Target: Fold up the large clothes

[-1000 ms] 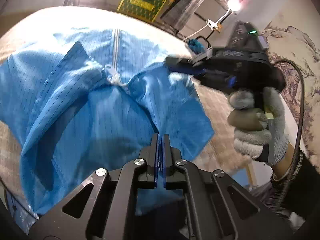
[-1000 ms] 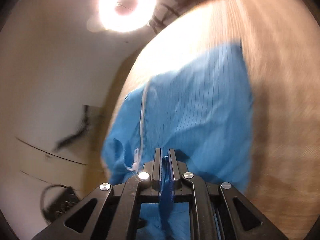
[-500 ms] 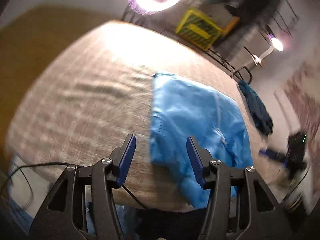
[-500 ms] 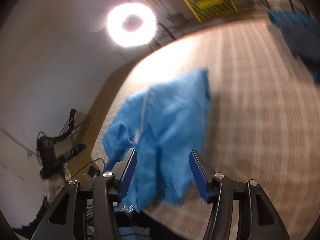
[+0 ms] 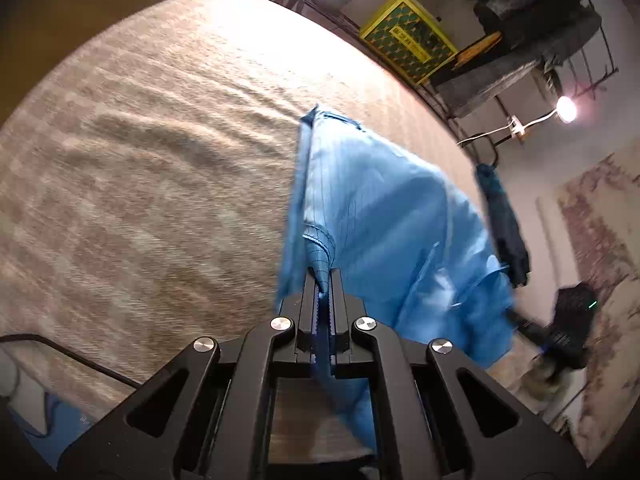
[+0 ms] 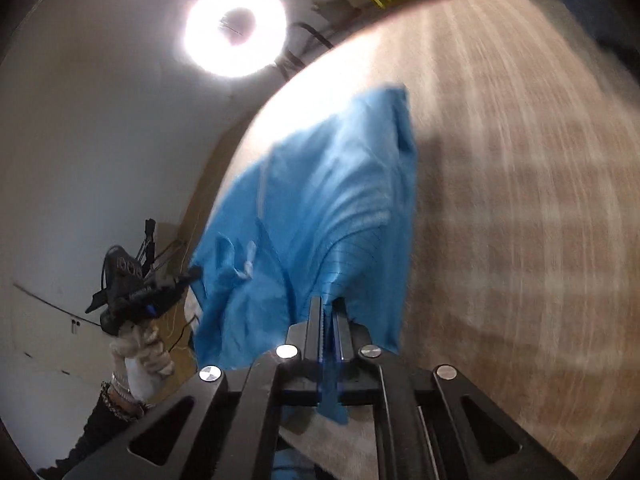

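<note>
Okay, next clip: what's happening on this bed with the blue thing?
A person is folding a light blue pinstriped garment on a beige woven bed cover, with a handheld gripper in each hand. The left gripper and right gripper have both just closed, each pinching a bunch of the near edge. The cloth is drawn up toward both grippers, while its far end lies on the cover.
</note>
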Tool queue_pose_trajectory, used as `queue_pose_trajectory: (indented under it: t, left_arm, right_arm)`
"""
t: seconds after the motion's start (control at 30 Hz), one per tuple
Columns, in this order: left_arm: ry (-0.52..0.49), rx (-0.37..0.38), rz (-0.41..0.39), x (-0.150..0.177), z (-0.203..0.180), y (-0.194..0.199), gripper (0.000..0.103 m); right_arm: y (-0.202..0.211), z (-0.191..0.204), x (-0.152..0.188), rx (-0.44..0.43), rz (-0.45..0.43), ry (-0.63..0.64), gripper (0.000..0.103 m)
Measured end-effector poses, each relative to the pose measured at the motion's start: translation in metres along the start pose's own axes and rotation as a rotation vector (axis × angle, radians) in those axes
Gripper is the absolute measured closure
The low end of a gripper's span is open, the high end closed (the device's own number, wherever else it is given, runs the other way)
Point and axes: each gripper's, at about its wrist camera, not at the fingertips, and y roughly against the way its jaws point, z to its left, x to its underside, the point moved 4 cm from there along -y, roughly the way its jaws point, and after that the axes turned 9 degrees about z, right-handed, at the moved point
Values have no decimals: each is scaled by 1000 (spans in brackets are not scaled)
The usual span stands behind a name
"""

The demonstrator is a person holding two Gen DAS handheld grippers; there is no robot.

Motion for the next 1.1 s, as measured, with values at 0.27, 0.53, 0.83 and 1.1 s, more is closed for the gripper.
queue_pose_trajectory:
  t: [0.27,0.53,0.83,1.1]
  left_arm:
    - [21,17,9,4,7,-9,102]
    - [53,17,-60,-13,10,18,63]
    - [-61,-69,-93,-48,-31,18,63]
    - [-193,-76,-87,-78,-87,-14,63]
  right_arm:
    - [-5,-23,-6,-13,16,-68,85]
    - [11,-40,-5,-47,-26,-86,51]
    - [-26,-26,3,326,150,115,86]
    - [20,15,-38,311,-97,208,65]
